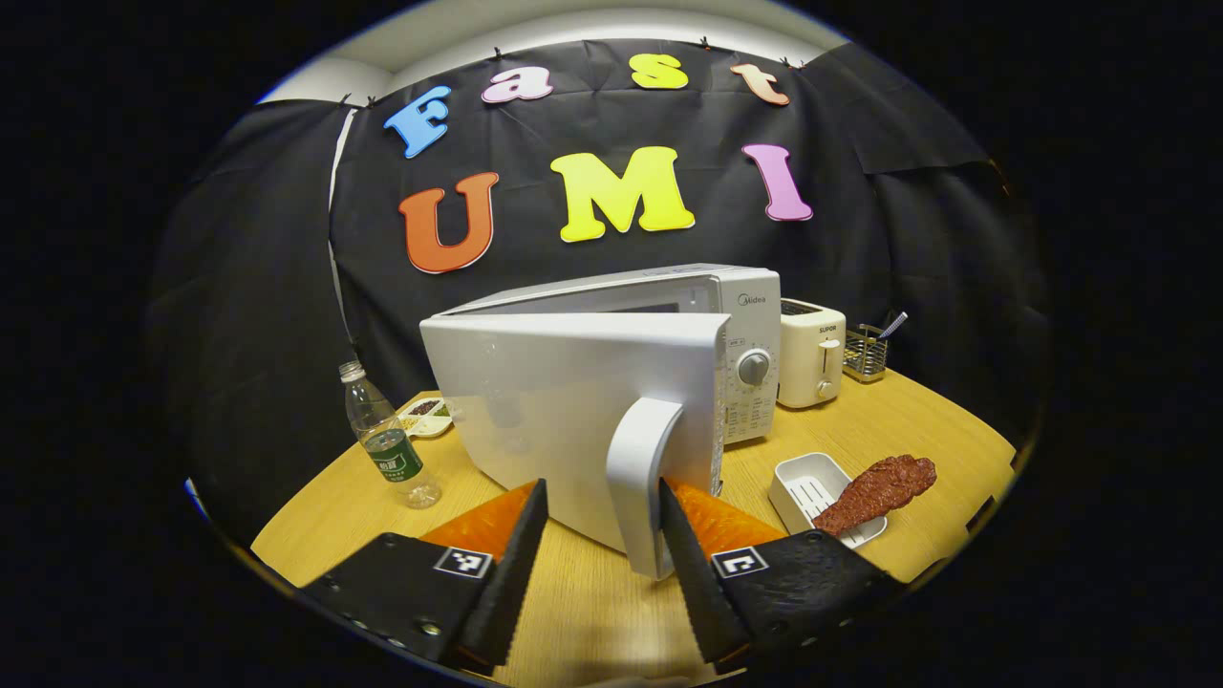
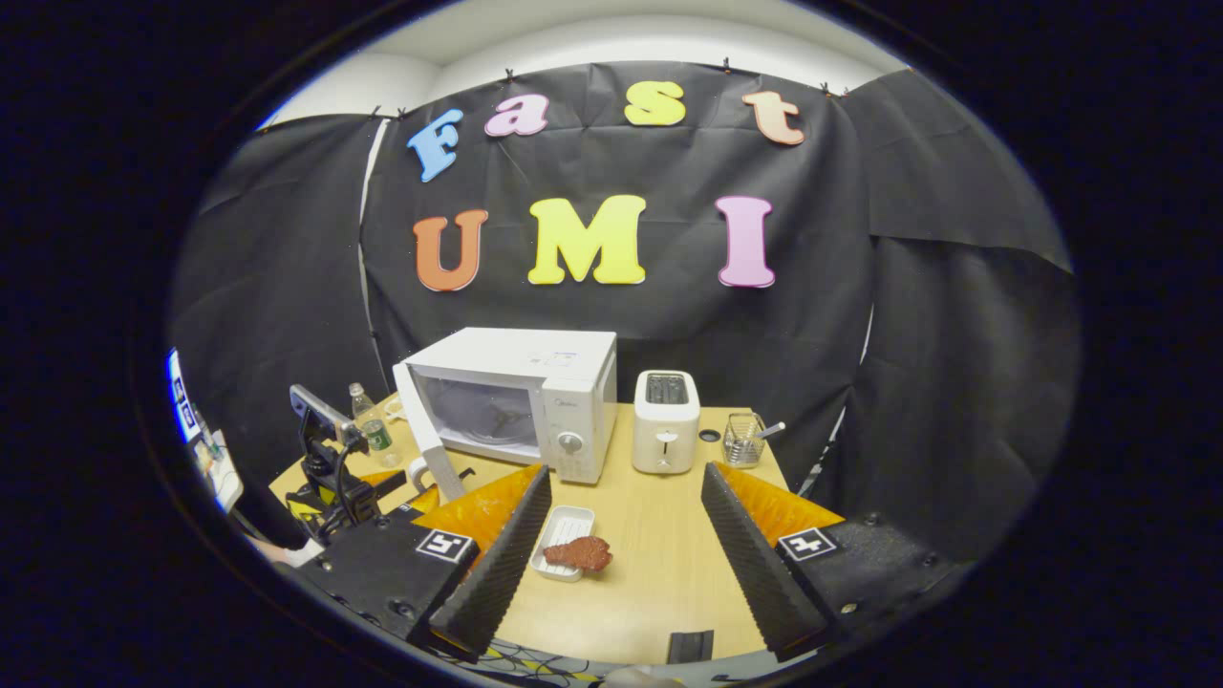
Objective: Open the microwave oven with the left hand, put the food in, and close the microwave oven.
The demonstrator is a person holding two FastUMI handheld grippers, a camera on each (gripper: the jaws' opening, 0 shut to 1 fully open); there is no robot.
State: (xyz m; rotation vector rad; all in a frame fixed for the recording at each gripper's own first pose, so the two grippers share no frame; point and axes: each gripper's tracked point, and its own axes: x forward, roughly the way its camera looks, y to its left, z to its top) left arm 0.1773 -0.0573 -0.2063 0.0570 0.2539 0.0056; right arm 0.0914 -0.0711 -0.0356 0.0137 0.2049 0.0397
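The white microwave stands on the wooden table with its door swung partly open. The door handle sits between the fingers of my left gripper, which is open; the handle lies against the right-hand finger, with a gap to the other. A reddish-brown piece of food rests on a small white tray to the right. In the right gripper view, my right gripper hangs open and empty above the table, behind the food. The microwave has its door swung leftward.
A cream toaster and a wire basket stand right of the microwave. A water bottle and a small divided dish sit at its left. In the right gripper view the other gripper is at the door's edge.
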